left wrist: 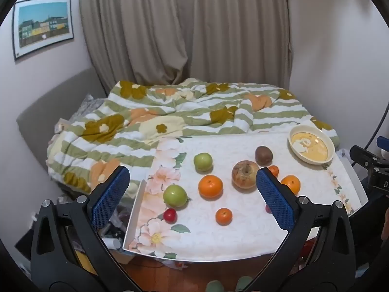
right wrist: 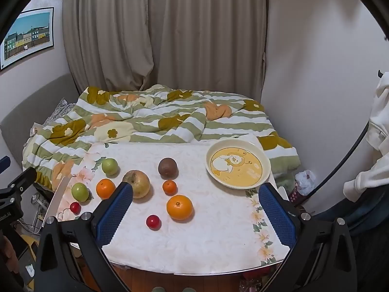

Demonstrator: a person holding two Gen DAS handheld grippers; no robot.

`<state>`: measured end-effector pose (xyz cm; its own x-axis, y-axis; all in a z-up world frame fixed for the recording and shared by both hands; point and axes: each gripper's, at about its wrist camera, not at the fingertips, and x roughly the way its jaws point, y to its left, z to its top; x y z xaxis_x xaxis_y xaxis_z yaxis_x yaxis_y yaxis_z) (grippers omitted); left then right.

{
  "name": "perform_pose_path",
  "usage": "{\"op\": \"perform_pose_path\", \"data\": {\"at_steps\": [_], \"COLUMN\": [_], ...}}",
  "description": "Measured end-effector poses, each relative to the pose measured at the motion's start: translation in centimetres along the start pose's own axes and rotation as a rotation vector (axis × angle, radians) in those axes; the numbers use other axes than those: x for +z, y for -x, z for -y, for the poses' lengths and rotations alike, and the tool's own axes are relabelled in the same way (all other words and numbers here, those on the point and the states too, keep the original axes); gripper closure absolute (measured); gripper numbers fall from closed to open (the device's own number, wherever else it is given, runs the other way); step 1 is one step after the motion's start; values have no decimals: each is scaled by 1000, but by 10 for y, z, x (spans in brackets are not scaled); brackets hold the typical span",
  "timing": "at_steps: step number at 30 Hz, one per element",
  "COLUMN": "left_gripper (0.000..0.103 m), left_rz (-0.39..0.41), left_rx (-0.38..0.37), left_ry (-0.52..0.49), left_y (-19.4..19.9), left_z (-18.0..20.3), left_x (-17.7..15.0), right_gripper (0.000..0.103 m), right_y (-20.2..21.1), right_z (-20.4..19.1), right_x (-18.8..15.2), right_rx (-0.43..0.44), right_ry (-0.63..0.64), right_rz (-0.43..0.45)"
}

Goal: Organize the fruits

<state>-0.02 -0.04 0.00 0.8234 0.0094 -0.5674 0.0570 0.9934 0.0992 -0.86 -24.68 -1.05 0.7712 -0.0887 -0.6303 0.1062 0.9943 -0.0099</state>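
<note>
Fruit, loose on the worktop (right wrist: 194, 248), none yet sorted as far as I can judge:
- large orange (right wrist: 179, 207), lower centre of the right wrist frame, nearest my right gripper (right wrist: 195, 215)
- small orange (right wrist: 169, 186) just above it; kiwi (right wrist: 167, 167) above that
- blotched brown apple (right wrist: 136, 184), centre left, partly behind my left-hand pad
- medium orange (right wrist: 105, 188), two green apples (right wrist: 109, 166) (right wrist: 80, 192), left of frame
- two small red fruits, one (right wrist: 153, 222) at lower centre, one (right wrist: 75, 207) at the far left edge
- another small orange (left wrist: 223, 216), seen only in the left wrist frame, lower centre

Receptacle: cream bowl (right wrist: 263, 170) with a cartoon print, right of centre, upper edge of the worktop; nothing in it

Tools: right gripper, jaws spread fully, nothing between them. Left gripper (left wrist: 193, 196), jaws likewise wide apart and holding nothing, above the near edge of the worktop

Progress, my reading: nothing done; every fruit remains to be moved, presumably into the bowl

Surroundings: bed with striped floral quilt (right wrist: 155, 119) behind the worktop, curtain (right wrist: 165, 36) beyond
</note>
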Motion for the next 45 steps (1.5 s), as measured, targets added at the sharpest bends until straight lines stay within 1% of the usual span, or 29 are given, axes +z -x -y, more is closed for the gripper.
{"op": "perform_pose_path", "data": {"at_steps": [4,5,6,11,13,17,22,27,30,45], "left_gripper": [0,0,0,0,0,0,0,0,0,0], "left_rz": [11,5,-27,-22,-12,-10,-13,-29,-26,-28], "left_rx": [24,18,0,-17,-14,-15,-8,2,6,4], "left_ry": [-27,-22,-7,15,22,26,24,24,25,25], "left_y": [2,3,-5,-4,-6,-6,-7,-9,-9,-10], "left_z": [9,10,4,-5,-5,-5,-7,-6,-6,-4], "left_x": [-3,-2,0,6,2,3,4,6,4,2], "right_gripper": [0,0,0,0,0,0,0,0,0,0], "right_y": [0,0,0,0,0,0,2,-4,-4,-5], "right_z": [-1,-1,-1,-1,0,-3,-2,-5,-7,-4], "right_x": [0,1,1,1,1,1,3,-3,-3,-2], "right_rx": [3,3,2,3,6,8,16,25,18,23], "right_ry": [-2,0,1,2,1,3,-2,-5,0,4], "right_rz": [11,10,10,6,5,5,2,-4,-4,-9]}}
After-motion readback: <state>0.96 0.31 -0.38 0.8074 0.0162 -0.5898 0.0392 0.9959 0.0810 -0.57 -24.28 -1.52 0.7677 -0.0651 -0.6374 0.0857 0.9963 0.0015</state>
